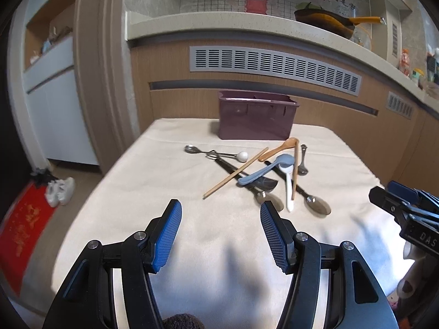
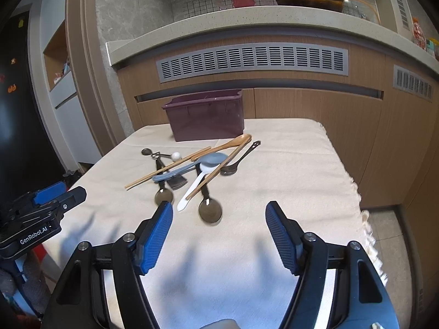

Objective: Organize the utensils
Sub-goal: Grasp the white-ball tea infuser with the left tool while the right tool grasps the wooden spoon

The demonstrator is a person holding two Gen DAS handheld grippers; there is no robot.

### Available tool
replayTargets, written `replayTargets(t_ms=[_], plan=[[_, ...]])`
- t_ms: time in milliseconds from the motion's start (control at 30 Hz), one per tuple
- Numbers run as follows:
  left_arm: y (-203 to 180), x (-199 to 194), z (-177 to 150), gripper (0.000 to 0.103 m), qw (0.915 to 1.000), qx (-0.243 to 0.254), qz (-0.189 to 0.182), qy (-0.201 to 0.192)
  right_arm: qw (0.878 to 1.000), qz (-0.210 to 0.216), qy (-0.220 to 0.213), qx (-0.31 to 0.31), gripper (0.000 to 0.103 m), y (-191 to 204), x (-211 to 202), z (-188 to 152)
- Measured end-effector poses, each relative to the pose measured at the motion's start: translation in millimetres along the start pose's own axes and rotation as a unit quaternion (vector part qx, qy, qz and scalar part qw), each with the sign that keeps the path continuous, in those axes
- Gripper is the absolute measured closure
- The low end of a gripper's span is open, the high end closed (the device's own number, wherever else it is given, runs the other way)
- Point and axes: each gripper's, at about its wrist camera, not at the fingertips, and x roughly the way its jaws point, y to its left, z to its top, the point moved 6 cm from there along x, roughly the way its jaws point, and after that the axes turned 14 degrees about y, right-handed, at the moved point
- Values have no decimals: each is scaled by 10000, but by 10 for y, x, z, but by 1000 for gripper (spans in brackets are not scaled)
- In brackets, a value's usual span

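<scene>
Utensils lay in a loose crossed heap on the cloth-covered worktop, just in front of the purple bin that stood at the far edge. From the left wrist view we saw our left gripper hovering above the bare cloth, its jaws spread wide with nothing between them, short of the pile. Nearest to it were a wooden chopstick and a dark-handled metal spoon, with a blue spoon lying across them and a white spoon beside it. A small metal spoon with a white ball end sat apart to the left. Our right gripper showed at the frame's right edge.

From the right wrist view, our right gripper was likewise wide open and empty, hanging over the cloth just short of a second dark-handled spoon. A wooden spoon and another chopstick crossed the heap, and a dark spoon lay at its right side. The bin appeared empty as far as we could see, though its inside was mostly hidden.

We judged that sorting had not yet begun: nothing was gripped and everything was on the cloth. The next move called for choosing a piece on top, such as the blue or white spoon, since the lower ones were pinned, and closing squarely across a thin handle lying flat on soft cloth.
</scene>
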Motion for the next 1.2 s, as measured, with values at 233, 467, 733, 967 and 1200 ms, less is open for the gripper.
replayTargets(t_ms=[233, 467, 733, 967, 1200], plan=[[239, 453, 340, 43, 9971, -487, -416, 422, 9988, 57, 356, -331, 40, -80, 371, 537], [519, 1075, 963, 43, 9943, -359, -420, 911, 9943, -239, 935, -455, 51, -206, 1104, 1090], [512, 1446, 1240, 43, 9913, -334, -534, 1158, 9875, -7, 1492, -516, 54, -169, 1729, 1290], [-92, 1707, 1387, 43, 9700, 1193, -1575, 1415, 9848, 118, 1597, -676, 55, -215, 1905, 1321], [-196, 2109, 1478, 43, 9501, 2288, -1272, 1699, 9880, 261, 1465, -424, 55, -488, 1715, 1264]])
